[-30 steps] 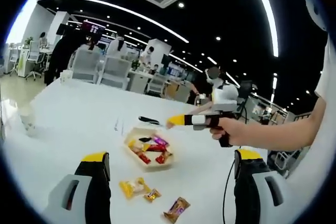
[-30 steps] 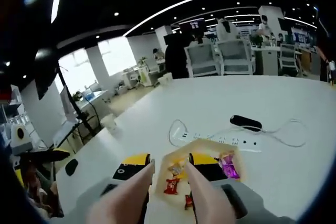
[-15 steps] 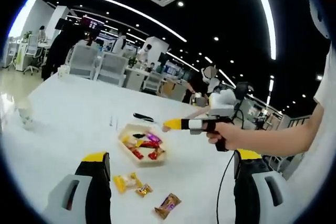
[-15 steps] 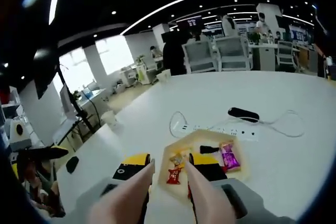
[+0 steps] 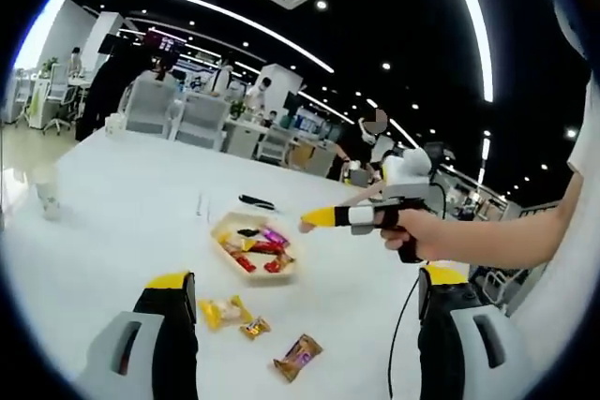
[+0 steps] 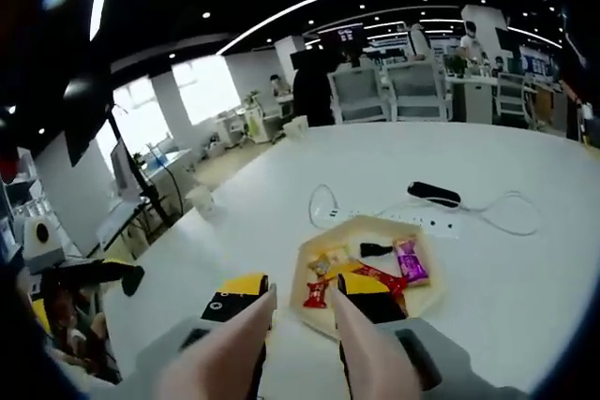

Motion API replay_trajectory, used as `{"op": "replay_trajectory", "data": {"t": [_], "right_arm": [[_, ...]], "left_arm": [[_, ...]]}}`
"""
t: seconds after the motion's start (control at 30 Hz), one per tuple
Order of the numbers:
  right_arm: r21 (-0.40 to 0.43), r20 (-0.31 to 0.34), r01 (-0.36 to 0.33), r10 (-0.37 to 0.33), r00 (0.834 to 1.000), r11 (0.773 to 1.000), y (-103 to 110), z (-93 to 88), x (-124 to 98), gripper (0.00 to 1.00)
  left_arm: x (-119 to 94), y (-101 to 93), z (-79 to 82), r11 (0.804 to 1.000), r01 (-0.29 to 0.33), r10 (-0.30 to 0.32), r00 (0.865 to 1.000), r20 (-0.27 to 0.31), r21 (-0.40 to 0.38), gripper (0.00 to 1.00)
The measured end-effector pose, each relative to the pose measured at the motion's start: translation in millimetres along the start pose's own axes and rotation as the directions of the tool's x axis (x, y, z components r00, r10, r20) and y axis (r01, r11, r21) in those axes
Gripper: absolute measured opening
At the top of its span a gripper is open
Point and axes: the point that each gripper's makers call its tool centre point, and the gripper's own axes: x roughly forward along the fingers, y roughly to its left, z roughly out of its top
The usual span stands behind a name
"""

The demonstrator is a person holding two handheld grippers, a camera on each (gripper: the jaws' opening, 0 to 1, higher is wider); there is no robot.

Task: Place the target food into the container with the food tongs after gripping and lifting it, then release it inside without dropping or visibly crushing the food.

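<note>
Right gripper view: tongs (image 6: 305,344) now empty above container (image 6: 424,296), left fingers (image 5: 173,292) apart.

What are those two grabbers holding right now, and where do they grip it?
The right gripper clamps the food tongs around their arms, tips apart and empty. The left gripper is open, holding nothing.

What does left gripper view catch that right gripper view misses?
Left gripper view: three wrapped snacks loose on the table, a yellow one, a small gold one and a brown one, plus the right gripper in a hand, seen from the side.
Right gripper view: a white power strip with its cable, and the tongs close up.
Both: the tray of wrapped snacks and the black object behind it.
</note>
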Motion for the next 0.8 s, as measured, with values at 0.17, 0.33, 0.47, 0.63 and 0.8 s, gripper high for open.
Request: {"op": "replay_trajectory", "data": {"t": [0.17,0.33,0.47,0.63,0.8], "right_arm": [[0.0,-0.017,-0.008,0.008,1.0,1.0,5.9,-11.3,1.0,0.29],[-0.008,-0.028,-0.018,0.018,0.999,1.0,12.2,-16.7,-0.8,0.29],[-0.018,-0.046,-0.029,0.028,0.999,0.999,17.9,-23.5,0.1,0.29],[-0.033,-0.082,-0.053,0.05,0.995,0.998,26.1,-34.1,2.4,0.29],[-0.062,-0.115,-0.071,0.064,0.991,0.996,30.7,-39.7,6.7,0.29]], "left_arm": [[-6.1,2.8,-3.9,1.0,0.0,0.0,1.0,-0.01,-0.004,0.99],[-11.0,11.2,-0.5,1.0,-0.012,0.012,1.0,-0.006,-0.001,0.99],[-14.5,14.3,4.5,1.0,-0.029,0.029,0.999,0.02,-0.004,0.99],[-17.2,16.4,1.0,0.999,-0.037,0.037,0.999,0.025,-0.007,0.99],[-17.9,21.8,1.5,0.999,-0.046,0.047,0.998,0.031,-0.014,0.99]]}}
